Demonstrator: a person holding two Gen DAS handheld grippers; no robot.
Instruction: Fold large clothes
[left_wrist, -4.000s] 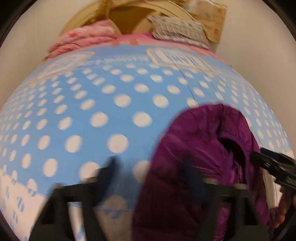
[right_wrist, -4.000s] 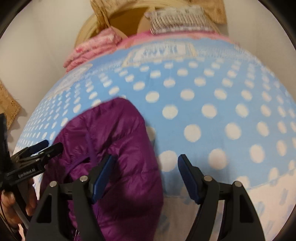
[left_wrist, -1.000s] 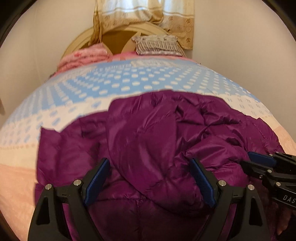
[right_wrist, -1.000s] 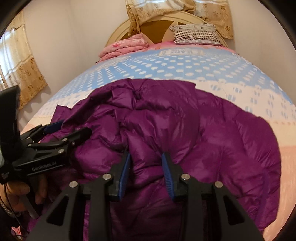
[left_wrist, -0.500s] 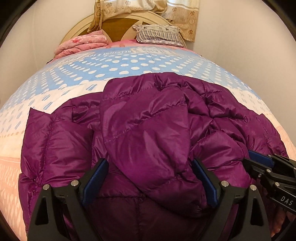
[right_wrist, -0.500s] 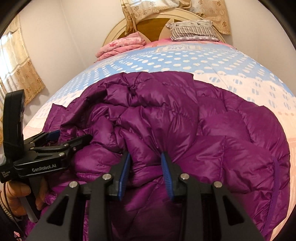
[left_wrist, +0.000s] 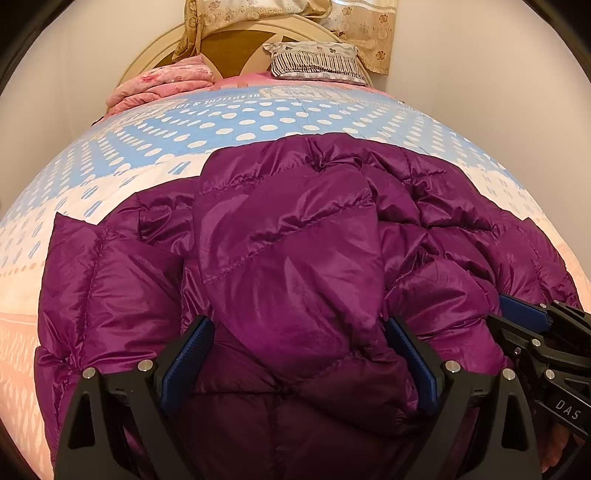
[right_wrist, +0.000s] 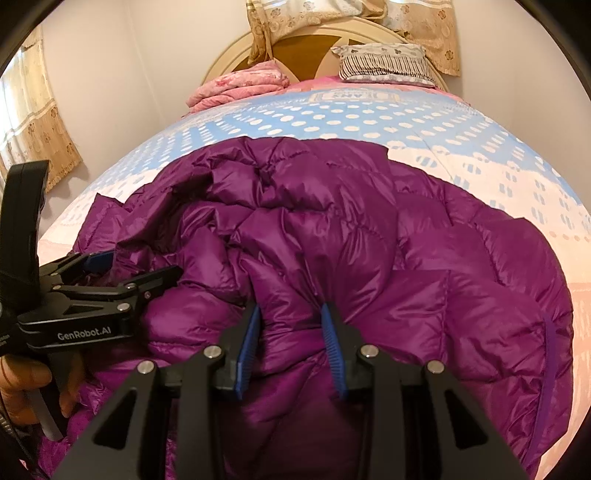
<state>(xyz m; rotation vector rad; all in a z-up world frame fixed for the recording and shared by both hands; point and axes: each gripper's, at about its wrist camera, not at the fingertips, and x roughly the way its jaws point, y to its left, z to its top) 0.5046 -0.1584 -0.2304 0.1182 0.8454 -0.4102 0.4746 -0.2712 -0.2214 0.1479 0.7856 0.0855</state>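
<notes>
Bed (left_wrist: 258, 122) — cream walls (left_wrist: 480, 74), curtains (right_wrist: 37, 122).

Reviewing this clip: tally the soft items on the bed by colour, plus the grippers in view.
Purple: 1, the down jacket
Pink: 1, the folded quilt
Striped grey-white: 1, the pillow
Blue dotted: 1, the bedspread
Black grippers: 2, left gripper and right gripper
Total: 6

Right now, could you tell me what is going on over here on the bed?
A person is folding a purple puffer jacket spread on the polka-dot bedspread. The right claw is pinching a puffy fold of it near the front edge. The left claw stands wide open over a folded-over flap, gripping nothing. The jacket looks bunched, not yet neatly folded.
</notes>
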